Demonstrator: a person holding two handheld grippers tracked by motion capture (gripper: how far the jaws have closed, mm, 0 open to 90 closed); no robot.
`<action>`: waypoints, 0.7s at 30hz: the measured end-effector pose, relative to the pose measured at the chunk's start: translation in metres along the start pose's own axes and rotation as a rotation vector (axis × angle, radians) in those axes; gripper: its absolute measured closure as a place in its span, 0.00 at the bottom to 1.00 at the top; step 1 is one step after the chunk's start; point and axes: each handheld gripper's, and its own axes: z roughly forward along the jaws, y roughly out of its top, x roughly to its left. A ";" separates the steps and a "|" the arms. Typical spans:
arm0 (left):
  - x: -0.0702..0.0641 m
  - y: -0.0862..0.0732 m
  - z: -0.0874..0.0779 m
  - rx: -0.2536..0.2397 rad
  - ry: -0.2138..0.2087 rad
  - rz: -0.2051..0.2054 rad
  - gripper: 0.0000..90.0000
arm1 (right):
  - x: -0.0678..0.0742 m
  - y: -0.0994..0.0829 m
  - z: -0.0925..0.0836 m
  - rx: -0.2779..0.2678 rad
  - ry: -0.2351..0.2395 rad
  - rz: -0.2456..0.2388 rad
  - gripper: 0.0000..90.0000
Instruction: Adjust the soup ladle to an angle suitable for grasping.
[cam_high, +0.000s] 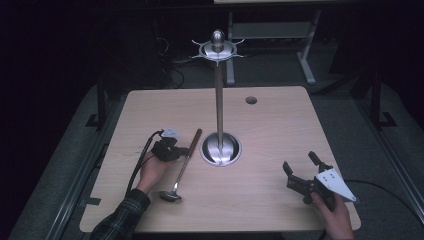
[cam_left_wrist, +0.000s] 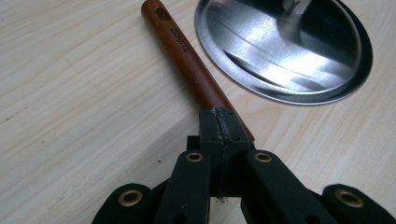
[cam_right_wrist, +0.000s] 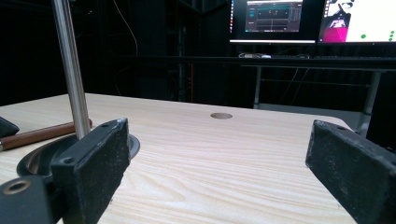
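Now | left gripper (cam_left_wrist: 223, 122) clamps ladle (cam_left_wrist: 187, 60) handle | right gripper (cam_right_wrist: 215, 154) agape

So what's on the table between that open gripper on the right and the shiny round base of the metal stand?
Nothing: in the high view, bare wooden table runs from the right gripper, jaws apart, to the stand's base.

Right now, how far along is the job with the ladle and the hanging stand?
Done: the left claw is shut on the ladle at its wooden handle. In hand: the ladle lies flat on the table beside the stand, not yet lifted. Left, likely: raising it to the stand's bare top hooks. The right claw hangs open, holding nothing.
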 end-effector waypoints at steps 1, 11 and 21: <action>-0.001 0.000 0.000 -0.001 -0.004 -0.004 1.00 | 0.000 0.000 0.000 0.000 0.000 0.001 0.07; -0.006 0.002 0.002 0.005 -0.022 0.013 1.00 | 0.000 0.000 0.000 0.000 0.000 0.000 0.07; -0.018 0.005 -0.022 0.020 -0.059 0.013 1.00 | 0.000 0.000 0.000 -0.001 0.000 0.000 0.07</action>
